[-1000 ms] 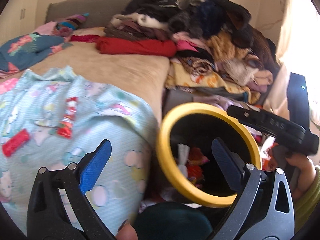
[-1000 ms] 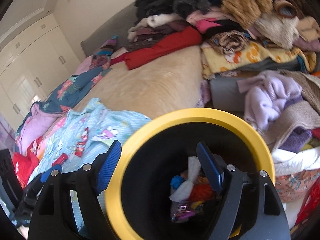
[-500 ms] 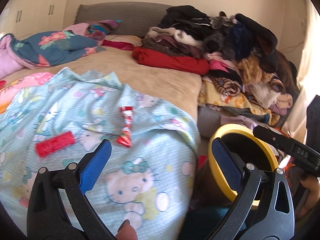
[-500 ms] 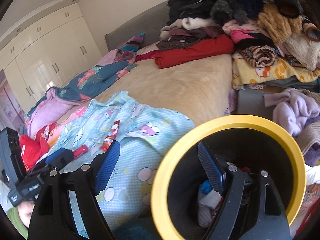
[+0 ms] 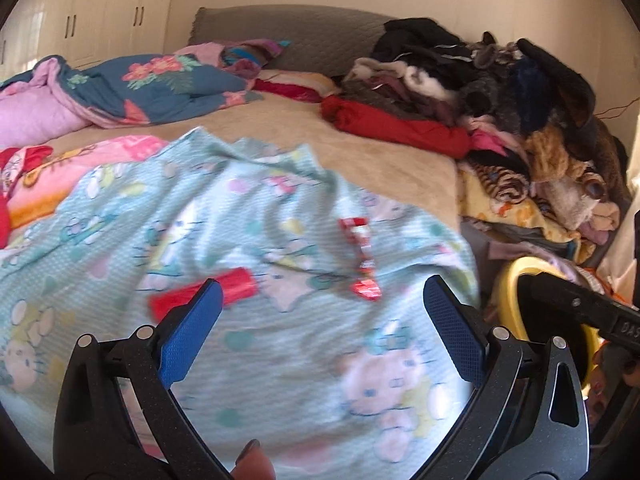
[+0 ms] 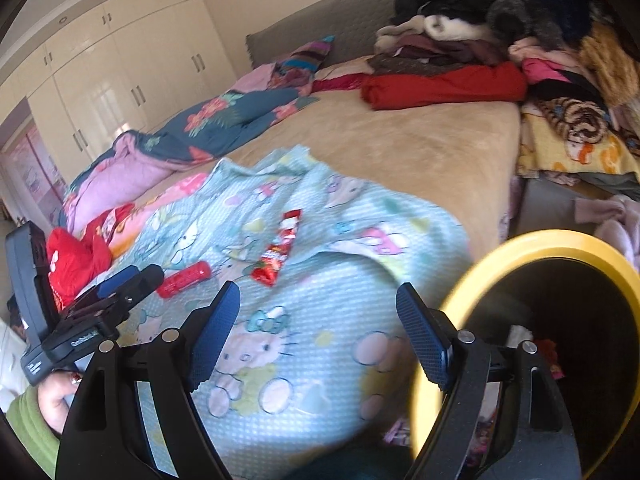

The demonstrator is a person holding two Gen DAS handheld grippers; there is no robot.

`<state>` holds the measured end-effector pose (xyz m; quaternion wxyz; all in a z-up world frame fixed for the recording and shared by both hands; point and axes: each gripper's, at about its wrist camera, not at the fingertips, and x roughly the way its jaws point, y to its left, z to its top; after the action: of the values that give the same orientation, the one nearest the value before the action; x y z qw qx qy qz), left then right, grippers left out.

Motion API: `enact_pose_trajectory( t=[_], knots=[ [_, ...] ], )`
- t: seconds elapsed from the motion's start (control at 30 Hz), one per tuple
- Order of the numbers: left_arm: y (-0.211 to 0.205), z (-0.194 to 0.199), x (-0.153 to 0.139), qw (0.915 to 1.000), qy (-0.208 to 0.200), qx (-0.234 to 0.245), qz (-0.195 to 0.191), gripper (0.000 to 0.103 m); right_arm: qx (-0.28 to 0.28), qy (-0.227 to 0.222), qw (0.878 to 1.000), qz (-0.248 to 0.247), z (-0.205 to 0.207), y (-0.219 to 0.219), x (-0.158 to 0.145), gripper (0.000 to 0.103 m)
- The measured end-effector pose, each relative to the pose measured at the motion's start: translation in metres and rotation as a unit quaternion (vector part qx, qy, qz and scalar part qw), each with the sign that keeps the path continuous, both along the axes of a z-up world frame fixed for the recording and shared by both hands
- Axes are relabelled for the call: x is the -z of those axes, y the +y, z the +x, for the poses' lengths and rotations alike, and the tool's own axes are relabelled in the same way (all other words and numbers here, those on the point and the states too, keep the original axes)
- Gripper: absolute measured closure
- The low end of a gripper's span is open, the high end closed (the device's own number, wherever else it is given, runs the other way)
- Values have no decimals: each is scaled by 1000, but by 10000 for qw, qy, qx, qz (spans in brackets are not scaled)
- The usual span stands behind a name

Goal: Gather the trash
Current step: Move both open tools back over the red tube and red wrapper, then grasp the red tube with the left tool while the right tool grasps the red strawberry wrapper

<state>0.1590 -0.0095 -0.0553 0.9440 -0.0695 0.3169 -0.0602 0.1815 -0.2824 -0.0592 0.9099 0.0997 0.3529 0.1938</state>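
Left gripper: fingers apart, empty. Right gripper: fingers apart, empty. Two red wrappers on blue blanket near bed's foot edge: crinkled wrapper, flat wrapper. Yellow-rimmed bin beside bed corner. Advise: straddle one wrapper, pinch without snagging blanket.

2 red wrappers (crumpled) on blanket.
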Motion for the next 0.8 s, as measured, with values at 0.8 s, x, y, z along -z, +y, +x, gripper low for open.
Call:
enact_pose_trajectory(
  t=[0.8],
  knots=[
    [61,57,62,9939,909,422,469,26,-351,1045,9938,-114,98,108,67,47]
  ],
)
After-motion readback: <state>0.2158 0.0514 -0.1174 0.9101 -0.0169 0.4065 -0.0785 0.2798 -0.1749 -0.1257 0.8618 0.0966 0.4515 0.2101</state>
